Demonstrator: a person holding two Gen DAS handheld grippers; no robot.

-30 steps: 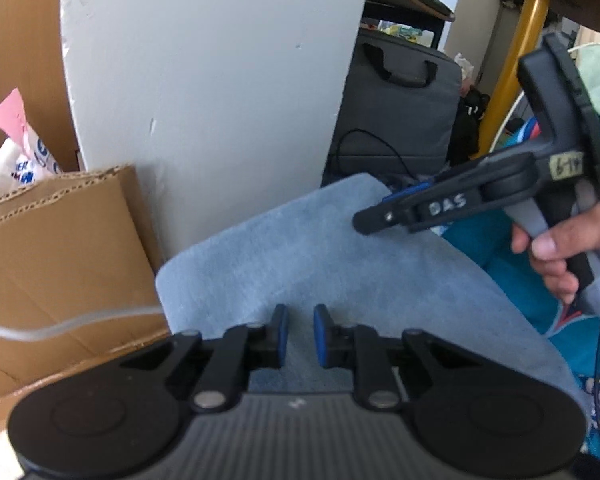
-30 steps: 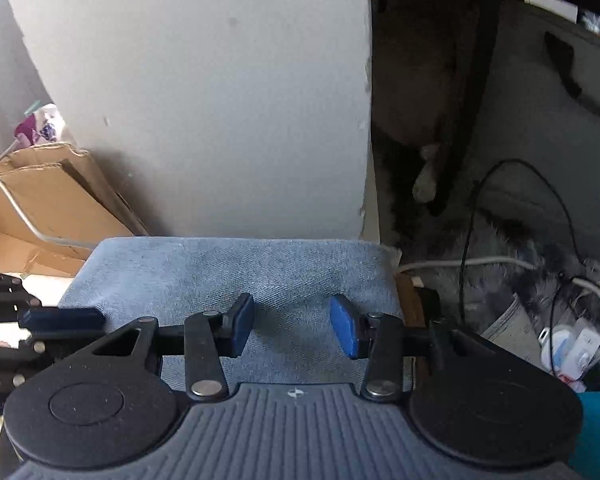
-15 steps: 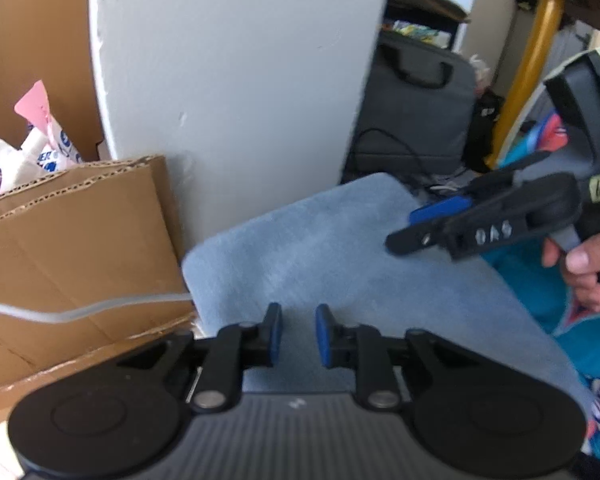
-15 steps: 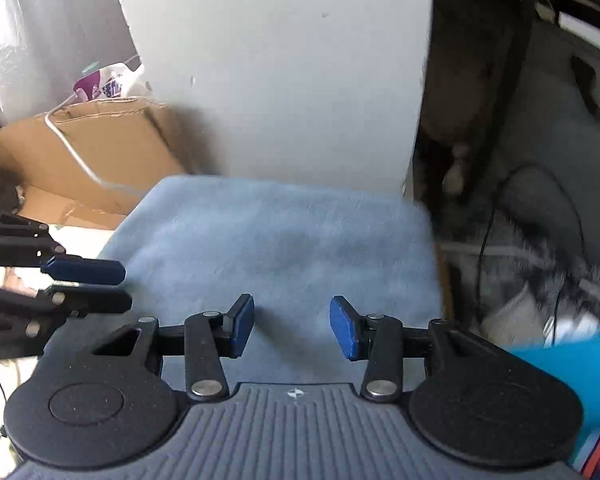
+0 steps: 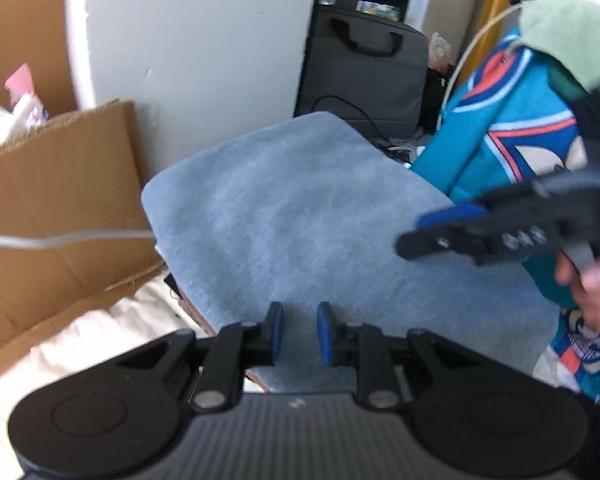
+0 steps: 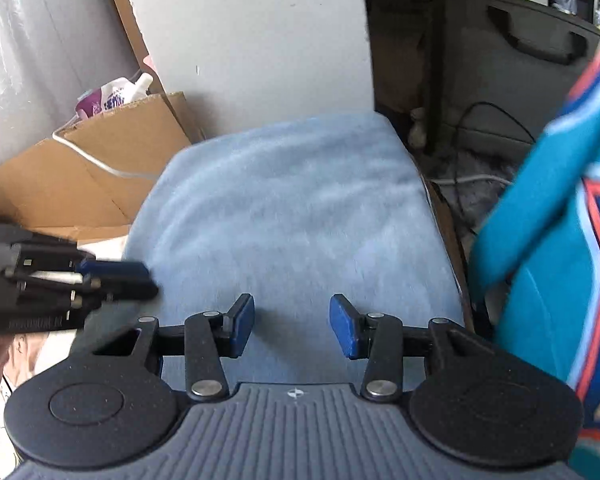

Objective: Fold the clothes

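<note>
A folded blue cloth [image 5: 300, 216] lies flat on a low raised surface, its far edge close to a white panel [image 5: 204, 40]. The surface itself is nearly all covered; only a thin brown edge shows at the cloth's near left corner in the left wrist view, so what carries it is hard to say.

The left hand-held gripper [image 5: 298, 334] sits low over the near edge of the cloth. Its blue pads [image 5: 276, 332] stand a narrow gap apart with nothing between them, so it is parted, holding nothing. The right hand-held gripper [image 6: 292, 328] hangs over the near half of the cloth with its pads [image 6: 342, 330] set wider apart, also empty.

In the left wrist view the right hand-held gripper comes in from the right above the cloth's right side, blurred, with a hand [image 5: 592, 284] on its trigger. In the right wrist view the left hand-held gripper shows at the left edge, its tips just over the cloth's left border.

A teal garment [image 5: 512, 128] with orange and white print hangs at the right, beside the cloth's right edge. A pale green cloth [image 5: 568, 36] sits above it at the top right.

A cardboard box [image 5: 60, 184] stands left of the cloth, with a white cable [image 5: 60, 238] running across it. A grey bag [image 5: 364, 76] stands behind, right of the white panel
</note>
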